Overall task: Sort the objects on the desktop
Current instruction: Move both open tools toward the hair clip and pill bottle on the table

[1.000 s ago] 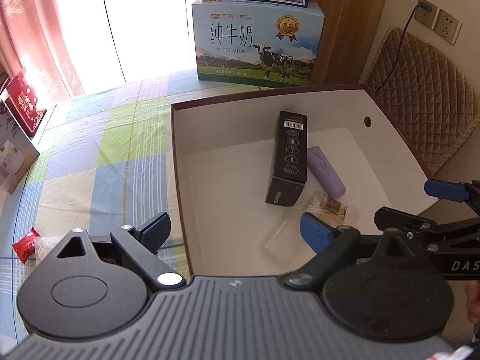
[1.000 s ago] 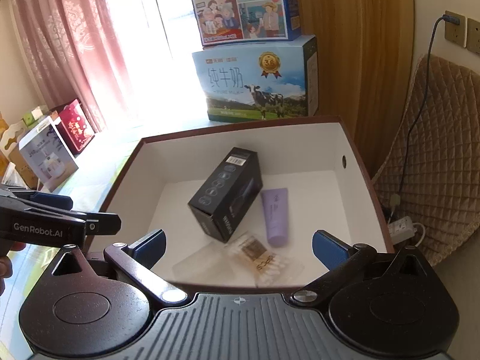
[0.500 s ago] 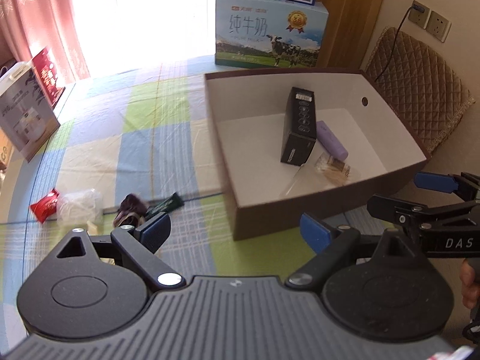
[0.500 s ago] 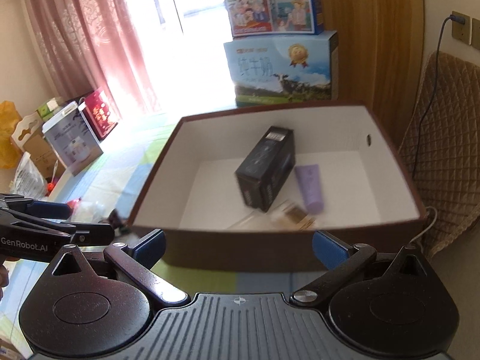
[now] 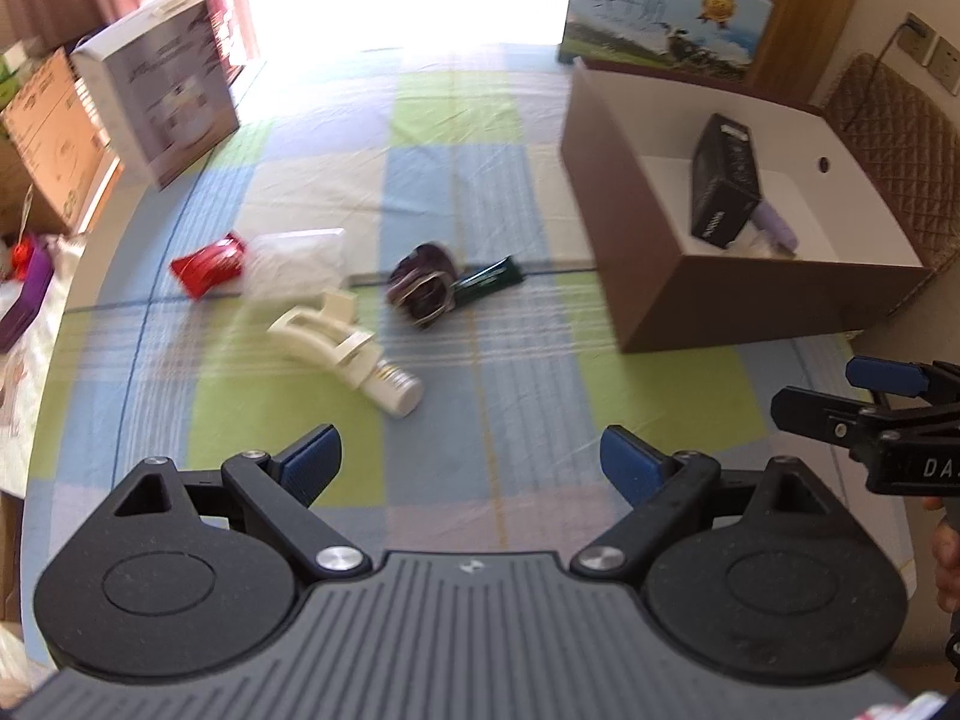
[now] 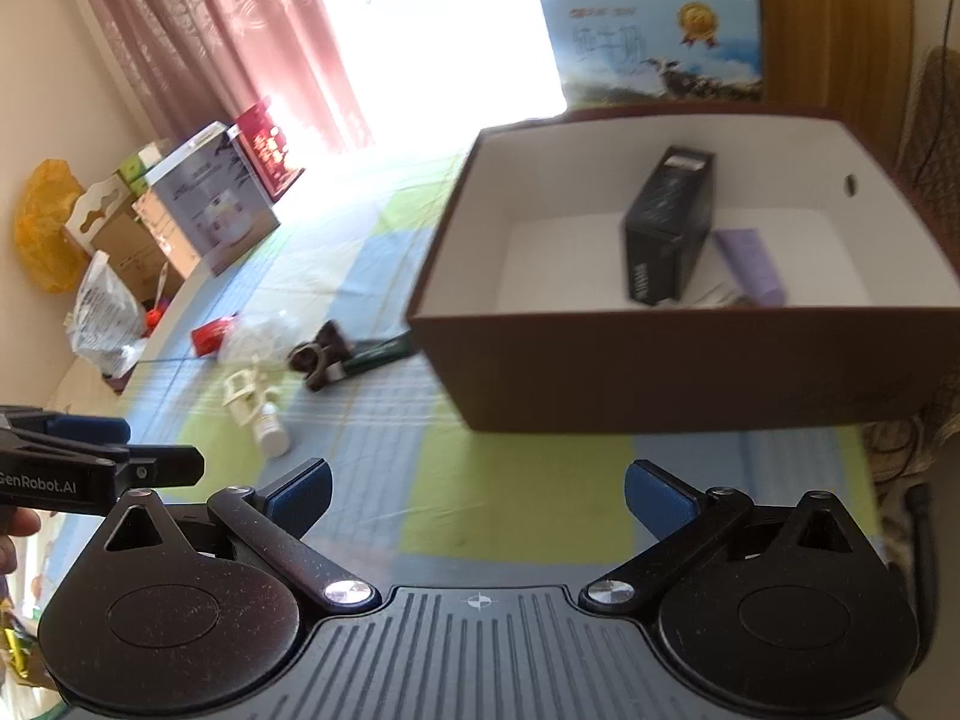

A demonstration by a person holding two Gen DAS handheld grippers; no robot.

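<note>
Now that I have pulled both back from the box [image 5: 708,300], each empty hand-held gripper, left [image 5: 471,462] and right [image 6: 477,492], hangs wide open, and the loose clutter [image 5: 420,285] on the counter [image 5: 540,372] shows at eleven o'clock, awaiting sorting.

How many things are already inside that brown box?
3 that I can see: a black carton standing mid-box, a purple tube beside it, and a clear packet in front. The near wall may hide more.
</note>
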